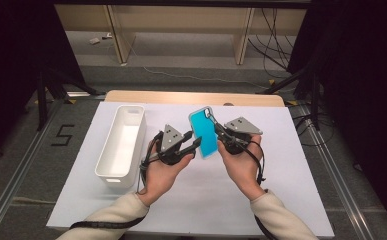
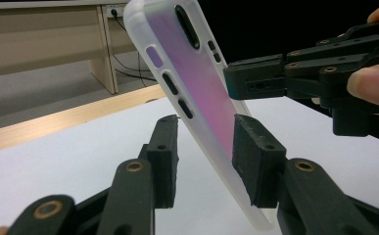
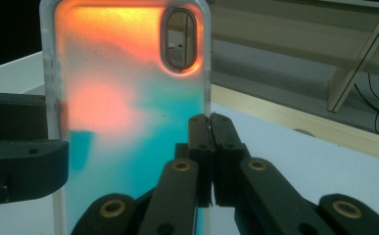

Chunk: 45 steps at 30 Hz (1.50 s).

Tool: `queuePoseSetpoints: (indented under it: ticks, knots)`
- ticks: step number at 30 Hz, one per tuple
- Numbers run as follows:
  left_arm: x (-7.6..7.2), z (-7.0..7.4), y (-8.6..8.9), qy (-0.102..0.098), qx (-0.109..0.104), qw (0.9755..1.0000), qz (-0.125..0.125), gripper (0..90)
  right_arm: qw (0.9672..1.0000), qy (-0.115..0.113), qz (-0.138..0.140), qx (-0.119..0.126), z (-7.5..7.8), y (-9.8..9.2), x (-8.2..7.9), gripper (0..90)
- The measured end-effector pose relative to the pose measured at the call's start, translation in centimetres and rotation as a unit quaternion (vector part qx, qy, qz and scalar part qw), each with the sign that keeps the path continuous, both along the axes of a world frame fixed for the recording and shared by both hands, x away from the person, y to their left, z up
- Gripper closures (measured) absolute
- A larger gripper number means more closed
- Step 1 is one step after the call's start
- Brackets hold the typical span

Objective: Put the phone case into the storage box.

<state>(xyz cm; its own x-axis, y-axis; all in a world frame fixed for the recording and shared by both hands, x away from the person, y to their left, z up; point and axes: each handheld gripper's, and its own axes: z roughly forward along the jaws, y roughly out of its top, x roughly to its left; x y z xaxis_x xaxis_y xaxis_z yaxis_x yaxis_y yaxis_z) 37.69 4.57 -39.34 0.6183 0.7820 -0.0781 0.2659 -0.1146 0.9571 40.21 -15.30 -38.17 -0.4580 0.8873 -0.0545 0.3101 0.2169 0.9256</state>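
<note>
High view, left to right: a white bin (image 1: 121, 142) is standing on the table (image 1: 281, 170); next, the left hand-held gripper (image 1: 193, 145) is reaching with narrowed jaws straddling the lower edge of the phone case (image 1: 203, 132), one pad touching its back, the other apparently just clear. The case is being held tilted above the table between both tools. The right hand-held gripper (image 1: 216, 131) is clamping its side rim, jaws nearly together. The case looks light, flexible and slick; gripping across an edge rim appears safest.
</note>
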Motion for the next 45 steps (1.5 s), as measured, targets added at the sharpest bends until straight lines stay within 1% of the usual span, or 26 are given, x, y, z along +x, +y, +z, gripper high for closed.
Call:
queuePoseSetpoints:
  ticks: [1,2,4,5,7,8,11,14,16,18,19,21,23,26,28,30,31,33,34,36,37,39,40,43,44,45]
  knots:
    - [0.0,0.0,0.0,0.001,0.000,1.0000,0.002,62.0,1.0000,-0.001,-0.002,-0.001,0.0,0.0,0.0,89.2]
    - [0.0,-0.1,0.0,0.003,-0.001,1.0000,0.004,62.3,1.0000,0.004,-0.002,0.005,0.0,0.1,-0.1,89.1]
    - [0.1,-0.1,0.1,0.002,-0.002,1.0000,0.004,63.2,1.0000,-0.005,-0.005,-0.003,0.0,0.1,-0.1,89.1]
    - [0.1,-0.1,0.1,0.001,0.000,1.0000,0.004,63.6,1.0000,0.001,0.001,0.001,0.1,0.1,-0.1,89.1]
    - [0.0,0.0,0.1,0.003,-0.002,1.0000,0.004,64.6,1.0000,-0.006,0.001,-0.001,0.0,0.2,-0.1,89.1]
    - [0.0,0.0,0.1,0.003,-0.002,1.0000,0.004,64.8,1.0000,-0.001,0.001,0.002,0.0,0.3,-0.2,89.1]
    - [0.1,0.0,0.1,0.003,-0.002,1.0000,0.005,66.6,1.0000,-0.007,0.001,-0.004,0.0,0.2,-0.2,89.1]
    - [0.1,0.0,0.2,0.003,-0.001,1.0000,0.008,67.6,1.0000,-0.004,0.000,-0.002,0.1,0.2,-0.2,89.1]
    - [0.2,0.0,0.3,0.003,-0.003,0.9999,0.010,68.2,0.9999,-0.010,0.000,-0.004,0.1,0.2,-0.2,89.0]
    - [0.3,0.0,0.4,0.004,-0.002,0.9999,0.011,69.1,1.0000,-0.003,0.004,0.004,0.1,0.3,-0.3,89.0]
    - [0.3,0.0,0.5,0.006,-0.003,0.9999,0.013,69.5,1.0000,-0.008,0.002,-0.001,0.1,0.3,-0.3,88.9]
    - [0.4,0.0,0.5,0.006,-0.004,0.9999,0.015,70.2,1.0000,-0.006,0.004,0.002,0.2,0.4,-0.4,88.9]
    - [0.4,0.0,0.6,0.007,-0.004,0.9998,0.018,71.0,0.9999,-0.015,0.000,-0.001,0.2,0.4,-0.4,88.8]
    - [0.6,0.1,0.7,0.007,-0.005,0.9997,0.021,72.1,1.0000,-0.006,0.001,0.005,0.2,0.5,-0.6,88.6]
    - [0.6,0.1,0.7,0.009,-0.006,0.9996,0.025,72.8,0.9999,-0.009,0.004,0.004,0.3,0.5,-0.6,88.5]
    - [0.7,0.1,0.8,0.009,-0.004,0.9996,0.028,73.6,0.9999,-0.006,0.007,0.010,0.3,0.6,-0.7,88.4]
    - [0.7,0.1,0.8,0.009,-0.003,0.9995,0.028,73.9,0.9999,-0.010,0.005,0.003,0.3,0.6,-0.7,88.3]
    - [0.8,0.1,0.9,0.008,-0.001,0.9995,0.029,74.7,0.9999,-0.014,0.004,0.004,0.3,0.6,-0.8,88.2]
    - [0.8,0.1,0.9,0.010,-0.005,0.9994,0.032,75.1,0.9998,-0.022,0.002,0.001,0.3,0.6,-0.7,88.2]
    - [0.9,0.1,1.1,0.009,-0.003,0.9994,0.034,76.0,0.9999,-0.015,0.002,0.006,0.4,0.7,-0.9,88.1]
    - [1.0,0.1,1.1,0.010,-0.004,0.9993,0.035,76.5,0.9998,-0.021,0.004,0.003,0.4,0.7,-0.9,88.0]
    - [1.1,0.1,1.2,0.009,-0.005,0.9993,0.037,77.7,0.9998,-0.020,0.005,0.001,0.4,0.7,-1.0,87.9]
    - [1.1,0.1,1.2,0.008,-0.005,0.9992,0.038,78.3,0.9998,-0.015,0.006,0.005,0.4,0.8,-1.0,87.9]
    - [1.2,0.2,1.3,0.010,-0.009,0.9991,0.040,79.9,0.9996,-0.027,0.003,0.003,0.4,0.9,-1.1,87.8]
    - [1.3,0.2,1.4,0.011,-0.007,0.9991,0.040,80.0,0.9998,-0.016,0.006,0.008,0.4,1.0,-1.2,87.8]
    - [1.3,0.2,1.4,0.011,-0.009,0.9990,0.042,80.2,0.9996,-0.026,0.007,0.005,0.4,1.0,-1.1,87.7]
